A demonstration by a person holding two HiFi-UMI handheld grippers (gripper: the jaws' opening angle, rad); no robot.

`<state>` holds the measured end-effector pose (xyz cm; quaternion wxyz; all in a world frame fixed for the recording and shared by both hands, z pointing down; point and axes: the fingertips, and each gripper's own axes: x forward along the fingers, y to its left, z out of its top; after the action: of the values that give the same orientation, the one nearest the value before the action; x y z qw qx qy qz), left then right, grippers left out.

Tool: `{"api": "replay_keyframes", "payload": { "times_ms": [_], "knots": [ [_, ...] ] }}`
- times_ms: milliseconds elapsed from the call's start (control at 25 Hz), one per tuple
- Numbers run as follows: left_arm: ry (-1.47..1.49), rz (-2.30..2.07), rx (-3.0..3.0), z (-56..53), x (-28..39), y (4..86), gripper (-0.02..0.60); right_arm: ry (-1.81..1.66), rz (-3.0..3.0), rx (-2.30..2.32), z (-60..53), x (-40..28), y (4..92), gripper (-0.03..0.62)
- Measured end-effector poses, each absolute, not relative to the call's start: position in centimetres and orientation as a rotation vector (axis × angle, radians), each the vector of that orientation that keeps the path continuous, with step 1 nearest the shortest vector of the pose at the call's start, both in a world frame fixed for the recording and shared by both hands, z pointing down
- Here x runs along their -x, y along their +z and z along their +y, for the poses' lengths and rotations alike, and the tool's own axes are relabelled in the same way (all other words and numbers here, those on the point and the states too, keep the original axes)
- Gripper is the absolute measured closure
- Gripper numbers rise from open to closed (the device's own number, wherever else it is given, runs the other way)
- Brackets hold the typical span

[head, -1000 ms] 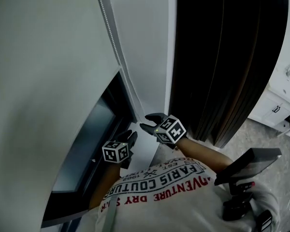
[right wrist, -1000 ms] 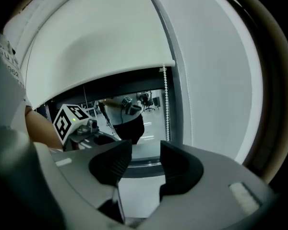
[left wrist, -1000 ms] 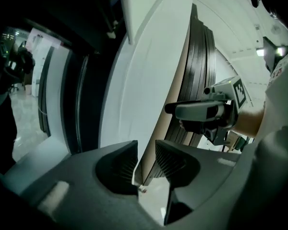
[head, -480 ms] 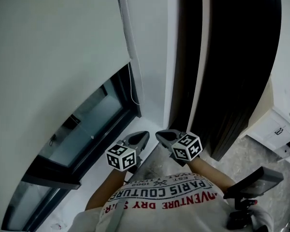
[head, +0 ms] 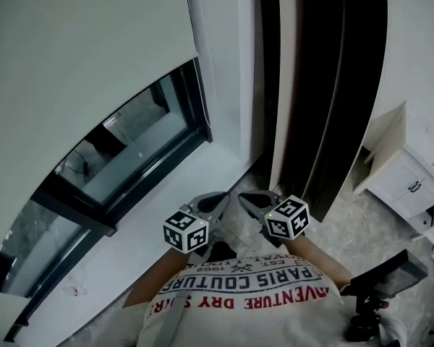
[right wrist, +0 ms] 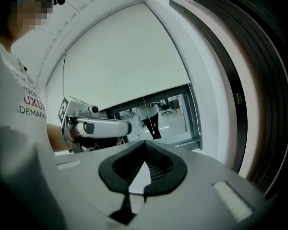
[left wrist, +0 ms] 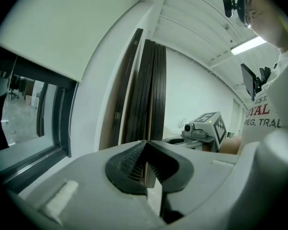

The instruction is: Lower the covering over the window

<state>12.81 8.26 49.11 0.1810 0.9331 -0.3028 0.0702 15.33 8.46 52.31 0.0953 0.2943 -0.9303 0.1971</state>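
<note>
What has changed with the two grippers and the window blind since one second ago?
The left gripper and right gripper drew back from the window toward the person, and their jaws, open before, are now shut on nothing. The blind still covers only its upper part; the lower glass stays bare.

A stack of dark upright panels stands against the white wall, right of centre. Further right, a white cabinet with small handles sits on the speckled floor. A black flat device shows lower right. A strip light glows overhead
</note>
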Motion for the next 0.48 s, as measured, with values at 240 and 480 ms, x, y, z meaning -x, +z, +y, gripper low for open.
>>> {"api": "replay_keyframes", "payload": {
  "times_ms": [240, 480],
  "knots": [
    [0.199, -0.885, -2.662, 12.0, -14.0, 47.2, 0.577, 0.569, -2.787, -0.874, 12.2, -16.8, 50.4, 0.592],
    [0.177, -0.897, -2.698, 14.6, -13.3, 45.4, 0.577, 0.493, -2.83, -0.889, 13.9, -16.2, 47.8, 0.592]
  ]
}}
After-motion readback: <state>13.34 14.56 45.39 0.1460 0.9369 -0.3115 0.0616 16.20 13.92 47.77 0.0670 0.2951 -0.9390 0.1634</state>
